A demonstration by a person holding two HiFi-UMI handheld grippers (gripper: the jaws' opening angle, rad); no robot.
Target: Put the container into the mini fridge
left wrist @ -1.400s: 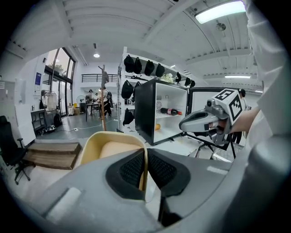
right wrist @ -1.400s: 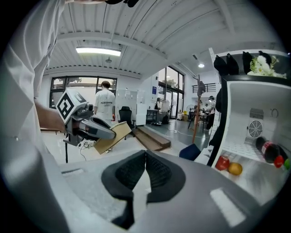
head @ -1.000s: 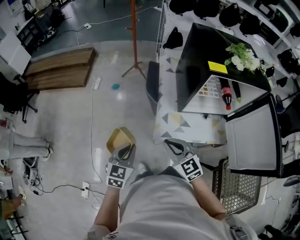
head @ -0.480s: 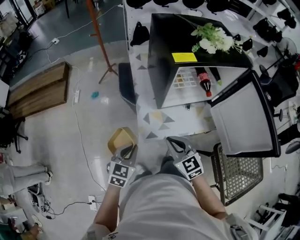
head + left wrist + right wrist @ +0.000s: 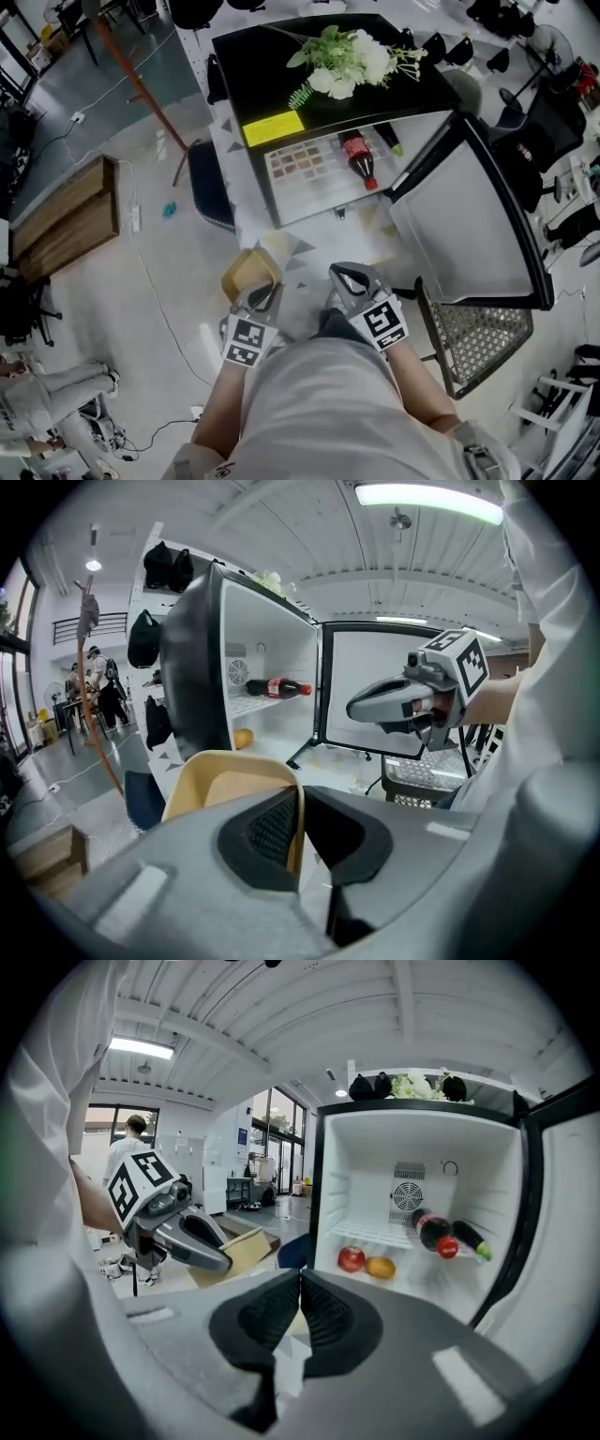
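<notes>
A tan open container [image 5: 250, 273] hangs in front of me, and my left gripper [image 5: 260, 298] is shut on its near rim. In the left gripper view the container [image 5: 230, 785] has its thin wall pinched between the jaws [image 5: 298, 832]. My right gripper [image 5: 349, 281] is shut and holds nothing; its pads [image 5: 300, 1312] meet. The black mini fridge [image 5: 319, 94] stands ahead with its door [image 5: 464, 230] swung open to the right. Inside the mini fridge [image 5: 412, 1213] lie a cola bottle [image 5: 433, 1232], a red fruit [image 5: 352, 1258] and an orange fruit [image 5: 380, 1267].
White flowers [image 5: 352, 64] and a yellow label [image 5: 274, 127] lie on the fridge top. A wire basket [image 5: 473, 342] stands at the right of my body. A dark blue stool [image 5: 208, 186] is left of the fridge, a wooden bench [image 5: 61, 220] further left.
The view has swung toward the fridge, which now lies straight ahead and closer. Both grippers keep their places before my body, the left still holding the container.
</notes>
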